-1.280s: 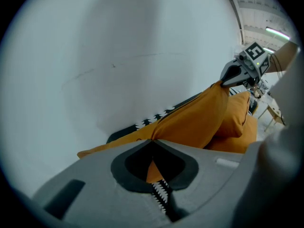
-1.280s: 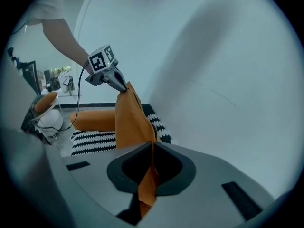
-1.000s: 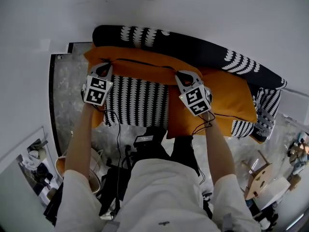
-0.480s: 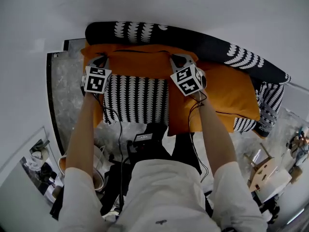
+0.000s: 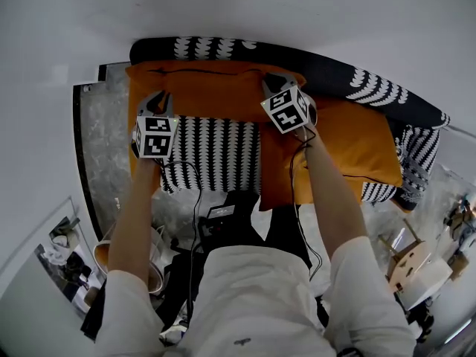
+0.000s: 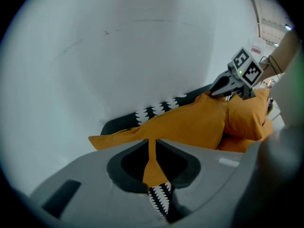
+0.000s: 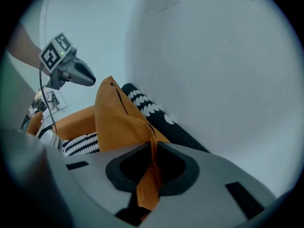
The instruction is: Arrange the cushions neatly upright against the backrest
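Pinching the top seam of the orange cushion (image 5: 208, 91), the left gripper (image 5: 158, 97) at 11 o'clock is opening its jaws with a fabric fold between them. The right gripper (image 5: 272, 78) at 1 o'clock is clamped on the same edge. Soft, light and floppy, the cushion probably handles best by that seam. It stands against the patterned backrest (image 5: 357, 80) at 12 o'clock.

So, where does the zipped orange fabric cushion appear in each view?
Head view: orange fabric cushion, upper centre-left.
Left gripper view: cushion, centre, spreading right.
Right gripper view: cushion, centre-left.
Shared landmark: black backrest with white pattern, directly behind it in all three.
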A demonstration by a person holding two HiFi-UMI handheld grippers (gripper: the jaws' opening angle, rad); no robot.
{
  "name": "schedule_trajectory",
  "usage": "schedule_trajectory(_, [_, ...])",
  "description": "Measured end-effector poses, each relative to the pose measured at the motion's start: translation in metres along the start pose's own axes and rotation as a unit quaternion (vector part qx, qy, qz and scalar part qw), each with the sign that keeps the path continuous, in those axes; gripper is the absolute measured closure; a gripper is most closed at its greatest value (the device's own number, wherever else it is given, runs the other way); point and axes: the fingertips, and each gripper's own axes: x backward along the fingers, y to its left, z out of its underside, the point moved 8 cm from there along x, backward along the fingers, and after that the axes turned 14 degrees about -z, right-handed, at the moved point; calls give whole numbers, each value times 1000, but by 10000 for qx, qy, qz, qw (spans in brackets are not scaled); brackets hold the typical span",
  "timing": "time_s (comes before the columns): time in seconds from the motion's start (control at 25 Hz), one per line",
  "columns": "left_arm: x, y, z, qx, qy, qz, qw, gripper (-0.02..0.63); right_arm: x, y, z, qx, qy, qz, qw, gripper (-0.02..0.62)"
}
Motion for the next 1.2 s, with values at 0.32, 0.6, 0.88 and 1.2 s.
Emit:
schedule_trajectory(0.32, [10,-33,18,-76,170,325,9993,552,48,7,-6,-156,-674,243,9973,417])
schedule_trajectory(0.6, [-22,-60,-1,-479,-4,559,9973,552,118,69,18,-746,-1218,95,9897,422])
schedule_trajectory(0.88, [-42,-62,-6,-526,160,333,9979,552,168,128,38,-1148,-1583,189,9805,423])
schedule_trajectory(1.2, [33,-63,6,33,6,304,9995,552,227,144,55,-1060,-1841,461,9761,428])
